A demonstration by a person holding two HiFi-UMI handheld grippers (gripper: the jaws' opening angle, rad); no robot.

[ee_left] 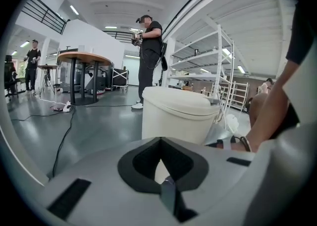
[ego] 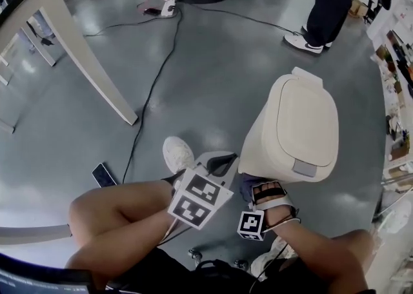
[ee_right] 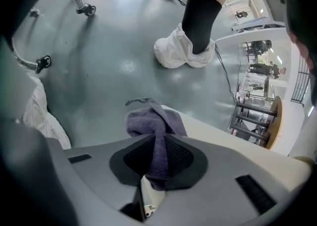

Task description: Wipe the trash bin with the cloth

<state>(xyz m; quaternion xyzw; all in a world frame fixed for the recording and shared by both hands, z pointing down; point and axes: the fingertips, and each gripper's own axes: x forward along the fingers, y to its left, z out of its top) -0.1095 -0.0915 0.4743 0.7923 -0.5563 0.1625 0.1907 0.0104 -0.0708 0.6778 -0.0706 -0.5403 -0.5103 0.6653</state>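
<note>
The cream trash bin [ego: 293, 128] stands on the grey floor [ego: 213, 80] with its lid shut. A grey tab [ego: 305, 169] on the lid's near edge is too small to read for any label, and the lid hides the bin's base in the head view. The right claw [ee_right: 156, 143] pinches a purple-grey cloth [ee_right: 154, 126], whose bunched end lies against the bin's side wall; from above the gripper covers most of the cloth. The left claw [ee_left: 160, 143] is pressed together on nothing, pointing at the bin just beside it. The print that shows clearly is the black-and-white square markers [ego: 197, 199] on the gripper cubes. A phone [ego: 103, 175] and a black cable [ego: 151, 93] lie on the floor near the person's white shoe [ego: 177, 154].
</note>
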